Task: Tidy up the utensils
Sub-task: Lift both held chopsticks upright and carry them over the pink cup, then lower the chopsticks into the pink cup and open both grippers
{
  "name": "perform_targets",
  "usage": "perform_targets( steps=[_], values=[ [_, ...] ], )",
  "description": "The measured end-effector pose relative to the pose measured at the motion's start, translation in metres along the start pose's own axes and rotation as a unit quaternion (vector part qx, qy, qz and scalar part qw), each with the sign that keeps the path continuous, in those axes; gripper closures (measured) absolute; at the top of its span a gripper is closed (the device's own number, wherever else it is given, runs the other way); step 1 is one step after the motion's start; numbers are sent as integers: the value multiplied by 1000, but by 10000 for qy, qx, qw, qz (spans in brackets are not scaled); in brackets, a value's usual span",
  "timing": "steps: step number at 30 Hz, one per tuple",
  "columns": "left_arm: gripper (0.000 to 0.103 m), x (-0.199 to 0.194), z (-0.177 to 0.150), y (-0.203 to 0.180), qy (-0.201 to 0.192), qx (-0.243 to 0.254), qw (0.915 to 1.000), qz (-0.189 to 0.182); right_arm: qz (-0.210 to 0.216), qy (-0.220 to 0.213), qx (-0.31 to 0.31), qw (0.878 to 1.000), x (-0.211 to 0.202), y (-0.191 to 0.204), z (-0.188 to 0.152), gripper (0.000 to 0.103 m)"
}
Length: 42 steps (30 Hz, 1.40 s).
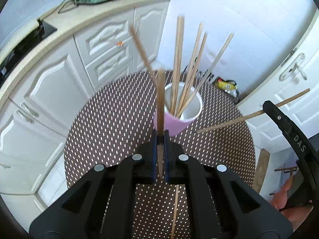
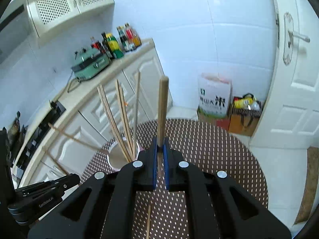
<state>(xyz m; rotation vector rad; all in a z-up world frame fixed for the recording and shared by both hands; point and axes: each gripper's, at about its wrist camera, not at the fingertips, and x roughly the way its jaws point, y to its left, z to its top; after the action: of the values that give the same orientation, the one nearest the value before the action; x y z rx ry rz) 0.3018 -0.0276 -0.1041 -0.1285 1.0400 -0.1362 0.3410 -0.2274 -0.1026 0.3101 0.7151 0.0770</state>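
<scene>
Loose chopstick [image 1: 175, 209]: flat on dotted tablecloth [image 1: 111, 107], nearest. Left gripper [image 1: 160, 137]: clamped on one upright chopstick [image 1: 160, 99]. Right gripper [image 2: 160, 149]: clamped on another chopstick [image 2: 162, 109]. Pink cup [image 1: 175, 124]: mid-table, beyond both grippers, holding several chopsticks [image 1: 179, 63].

Both wrist views downward, sharing cup [image 1: 180, 117].
</scene>
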Motion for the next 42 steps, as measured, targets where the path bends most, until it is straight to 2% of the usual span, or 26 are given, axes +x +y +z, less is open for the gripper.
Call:
perform_targets(
  steps=[7,12,21,28,37,42],
  values=[
    [97,-41,25,-4,-615,80,9981,-54,192,-410,-42,9990,-22,5,25,98],
    [97,-63,43,-4,-897,71,9958,-154,423,-603,-138,9972,-35,13,42,98],
    [97,-80,68,-12,-1240,102,9922,-78,714,-582,-341,9952,-29,31,54,99],
    [97,-59,76,-15,-1134,70,9935,30,765,-216,-504,9956,-4,39,47,99],
    [97,-8,73,-14,-632,39,9978,205,670,249,-532,9960,29,35,34,98],
    [97,14,73,-8,-453,-43,9988,173,595,400,-675,9951,46,36,31,98]
  ],
)
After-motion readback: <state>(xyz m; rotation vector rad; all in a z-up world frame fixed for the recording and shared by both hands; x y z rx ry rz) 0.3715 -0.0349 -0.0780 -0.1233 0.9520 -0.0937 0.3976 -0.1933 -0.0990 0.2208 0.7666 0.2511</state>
